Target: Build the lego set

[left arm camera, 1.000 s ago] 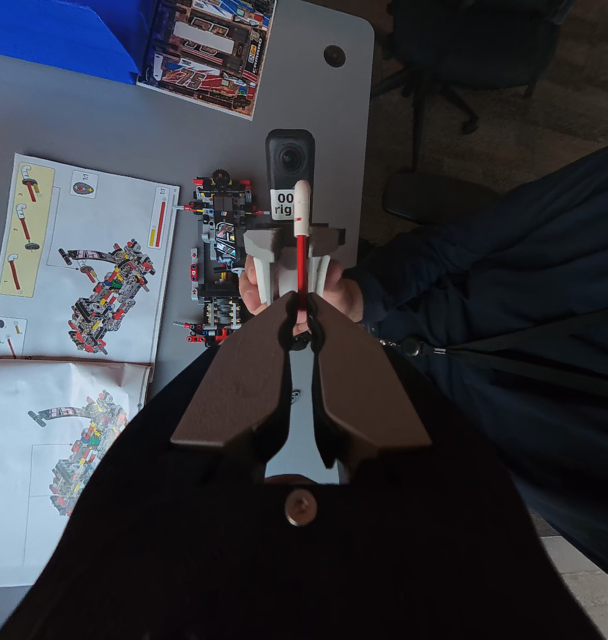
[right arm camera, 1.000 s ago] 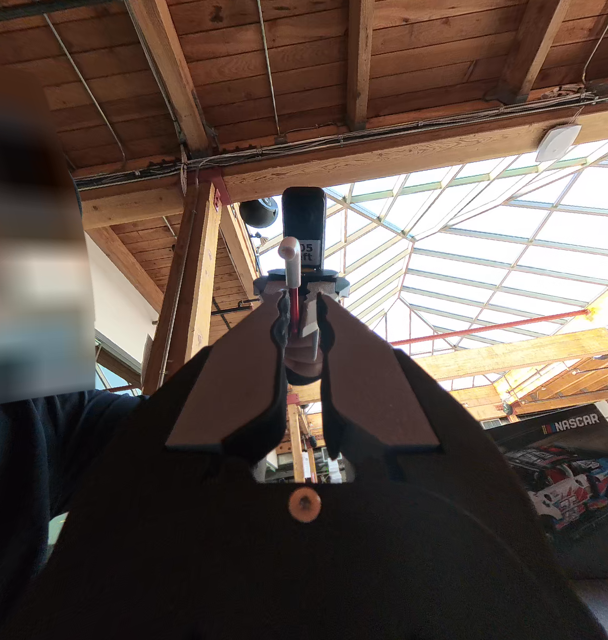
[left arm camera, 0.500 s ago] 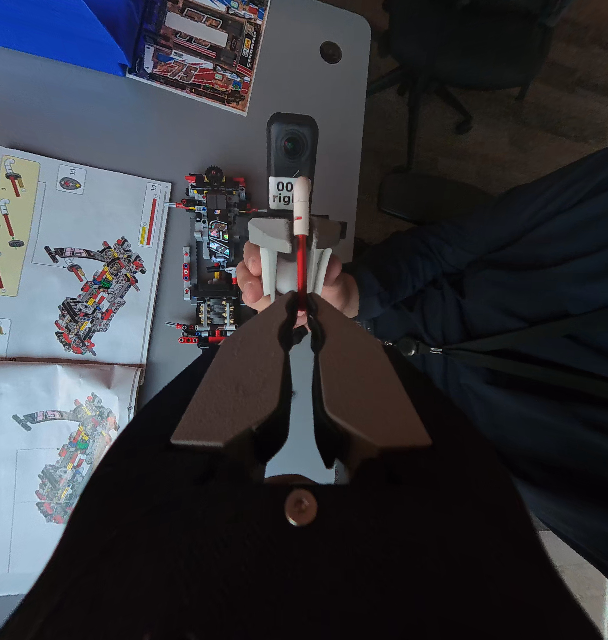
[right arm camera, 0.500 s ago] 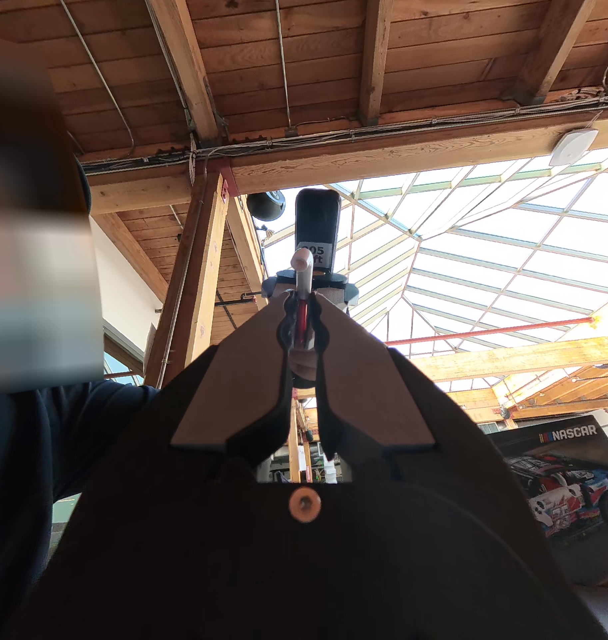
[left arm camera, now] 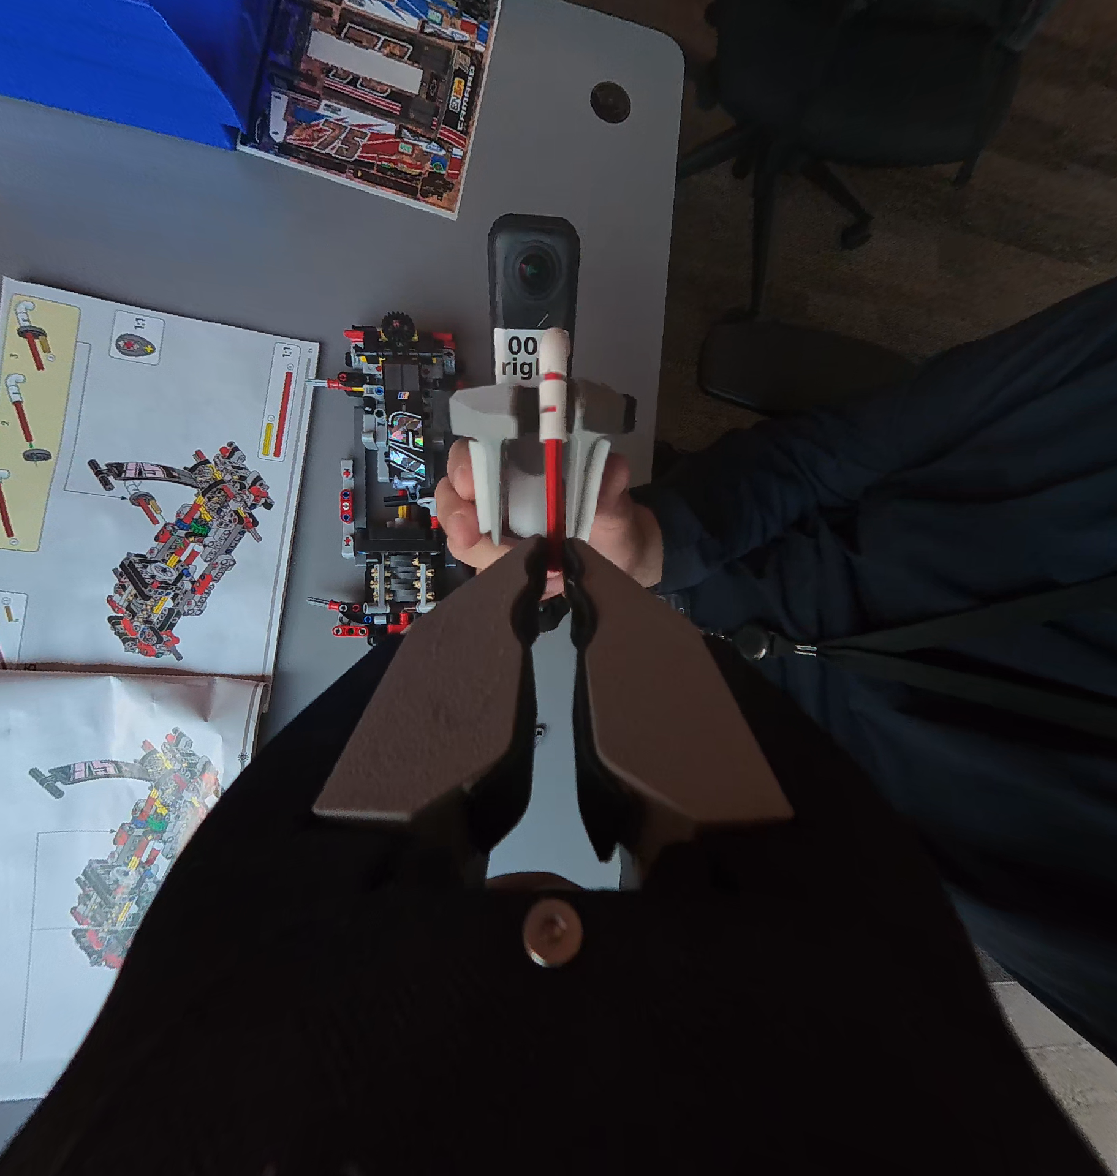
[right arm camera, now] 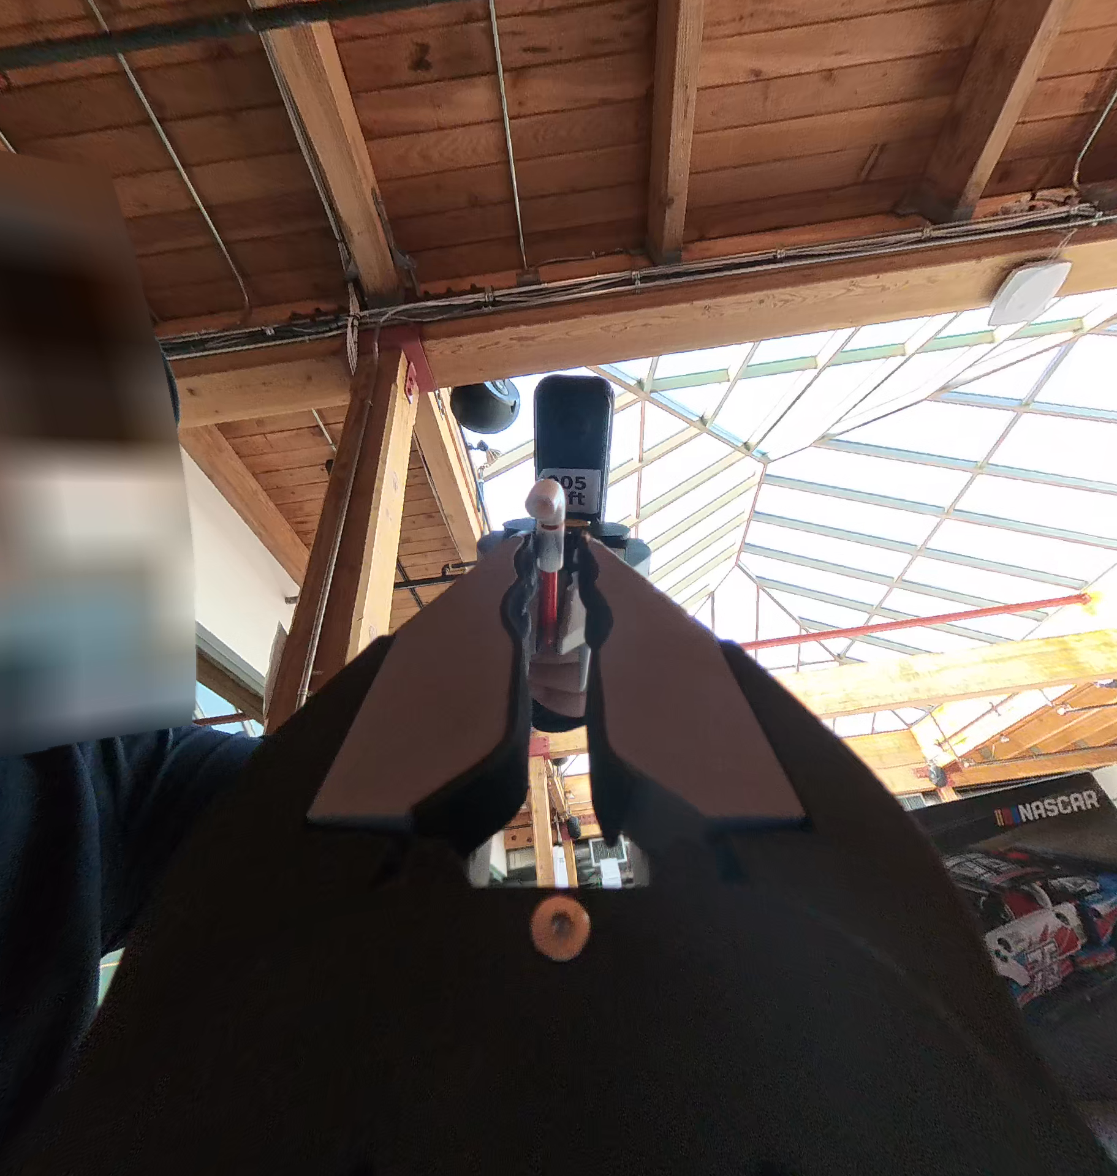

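Left tongs clamped on lower end of red axle with white sleeve and elbow cap — rod pointing straight toward right tongs. Right tongs narrowly parted around white sleeve; pad contact unclear. Below: brick-built chassis on grey surface, instruction booklet left, sticker sheet beyond.

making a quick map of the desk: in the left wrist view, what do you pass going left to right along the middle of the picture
open instruction booklet → part-built brick car chassis → red axle with white end piece, pinched in the left gripper → person's dark sleeve
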